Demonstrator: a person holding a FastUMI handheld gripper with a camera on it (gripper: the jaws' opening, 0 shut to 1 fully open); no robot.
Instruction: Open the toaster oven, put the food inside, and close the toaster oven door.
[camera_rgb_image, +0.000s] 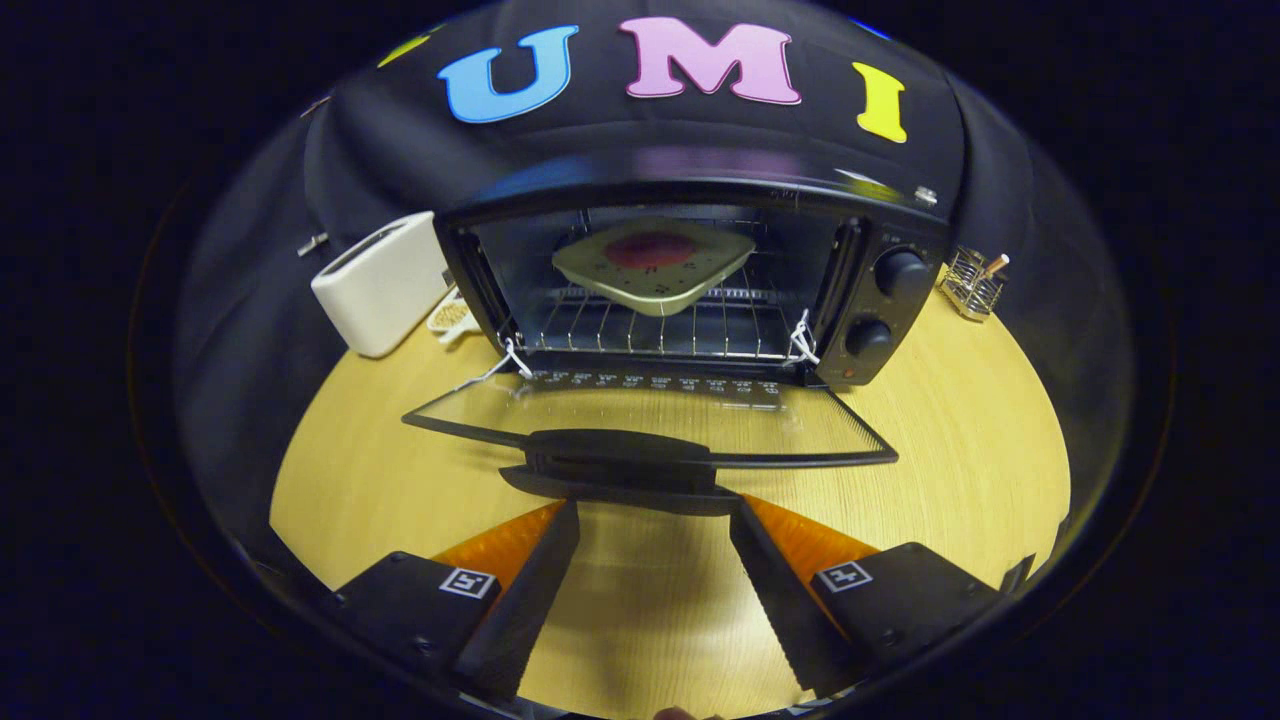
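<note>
A black toaster oven (880, 300) stands at the back of the wooden table with its glass door (660, 415) folded down flat toward me. Inside, on the wire rack (640, 335), rests a pale square plate (655, 265) carrying a round reddish piece of food (650, 250). The door's black handle (620, 460) lies just ahead of my fingertips. My gripper (655, 510) is open, its two fingers spread wide a little short of the handle, with nothing between them but bare tabletop.
A white toaster (380, 285) stands left of the oven, with a small spoon-like dish (450, 318) beside it. A wire holder (972, 282) sits at the oven's right. Two knobs (900, 272) are on the oven's right panel. Wooden table (980, 450) extends on both sides.
</note>
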